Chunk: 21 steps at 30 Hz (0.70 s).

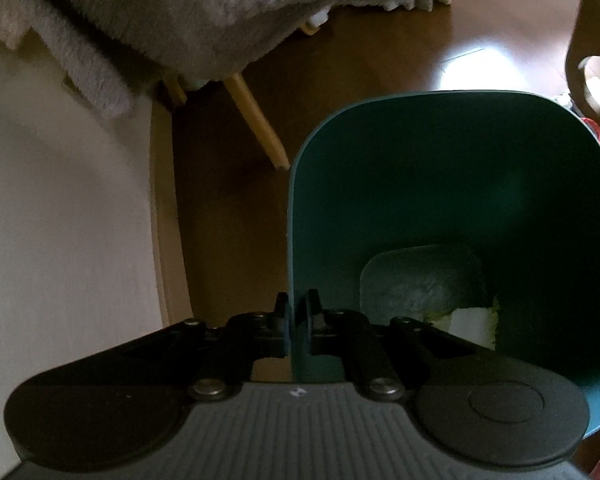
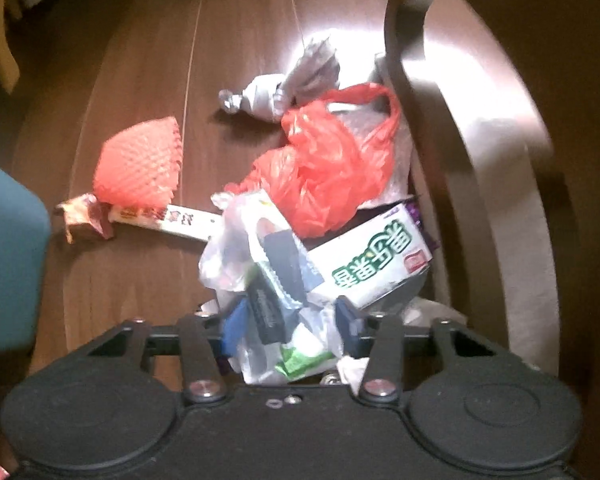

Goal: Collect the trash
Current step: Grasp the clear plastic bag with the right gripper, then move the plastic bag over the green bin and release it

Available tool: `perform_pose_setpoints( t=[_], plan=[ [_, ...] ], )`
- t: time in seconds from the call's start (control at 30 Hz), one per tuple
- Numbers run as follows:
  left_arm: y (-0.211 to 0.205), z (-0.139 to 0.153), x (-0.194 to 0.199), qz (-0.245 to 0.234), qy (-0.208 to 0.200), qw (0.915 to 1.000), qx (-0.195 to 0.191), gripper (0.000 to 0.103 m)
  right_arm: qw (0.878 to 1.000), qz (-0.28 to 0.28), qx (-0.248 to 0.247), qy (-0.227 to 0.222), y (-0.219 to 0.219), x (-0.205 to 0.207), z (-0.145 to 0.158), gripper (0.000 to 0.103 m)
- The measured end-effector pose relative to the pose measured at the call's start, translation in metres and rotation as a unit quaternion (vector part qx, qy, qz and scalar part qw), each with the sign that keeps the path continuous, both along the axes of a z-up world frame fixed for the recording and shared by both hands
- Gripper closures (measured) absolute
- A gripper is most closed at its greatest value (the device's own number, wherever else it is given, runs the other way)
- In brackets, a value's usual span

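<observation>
Left gripper [image 1: 298, 326] is pinching the rim of the teal bin [image 1: 440, 184]; right gripper [image 2: 288, 322] is closing around a clear plastic bag [image 2: 236, 252] of rubbish.

The left jaws are sitting pressed against either side of the bin's near wall, with white crumpled paper [image 1: 474, 320] lying at the bin's bottom just right of the jaws. The right jaws are standing spread, the clear bag bulging between them, though whether they are truly gripping it is hard to tell. Touching it, a white carton [image 2: 374, 260] is showing large green Chinese characters, too blurred to read. Behind are lying a red plastic bag [image 2: 328, 168], an orange foam net [image 2: 140, 164], a printed wrapper [image 2: 160, 218] and a grey crumpled wrapper [image 2: 292, 84] on the wooden floor [image 2: 148, 80].
</observation>
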<state>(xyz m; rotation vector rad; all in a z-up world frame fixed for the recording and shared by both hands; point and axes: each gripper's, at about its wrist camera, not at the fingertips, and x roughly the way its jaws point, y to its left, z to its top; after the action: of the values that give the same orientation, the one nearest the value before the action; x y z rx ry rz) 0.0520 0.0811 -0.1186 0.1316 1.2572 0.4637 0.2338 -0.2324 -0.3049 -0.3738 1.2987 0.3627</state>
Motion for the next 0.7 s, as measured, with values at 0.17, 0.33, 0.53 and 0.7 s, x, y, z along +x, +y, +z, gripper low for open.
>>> perform_pose_setpoints(
  t=[0.17,0.33,0.53,0.7],
  plan=[
    [-0.011,0.007,0.0,-0.018,-0.01,0.9998,0.005,0.097,0.999,0.013,-0.02,-0.032,0.004,-0.013,0.012,0.1],
    [-0.018,0.012,0.002,-0.035,-0.016,0.9993,0.006,0.098,0.997,0.035,0.035,-0.064,0.008,-0.035,0.081,0.101],
    [-0.022,0.016,0.003,-0.037,-0.02,0.9991,0.004,0.098,0.982,0.058,0.145,-0.103,0.02,-0.074,0.203,0.102],
    [-0.024,0.019,0.004,-0.04,-0.023,0.9989,0.0,0.098,0.964,0.113,0.23,-0.074,0.053,-0.105,0.265,0.101]
  ],
)
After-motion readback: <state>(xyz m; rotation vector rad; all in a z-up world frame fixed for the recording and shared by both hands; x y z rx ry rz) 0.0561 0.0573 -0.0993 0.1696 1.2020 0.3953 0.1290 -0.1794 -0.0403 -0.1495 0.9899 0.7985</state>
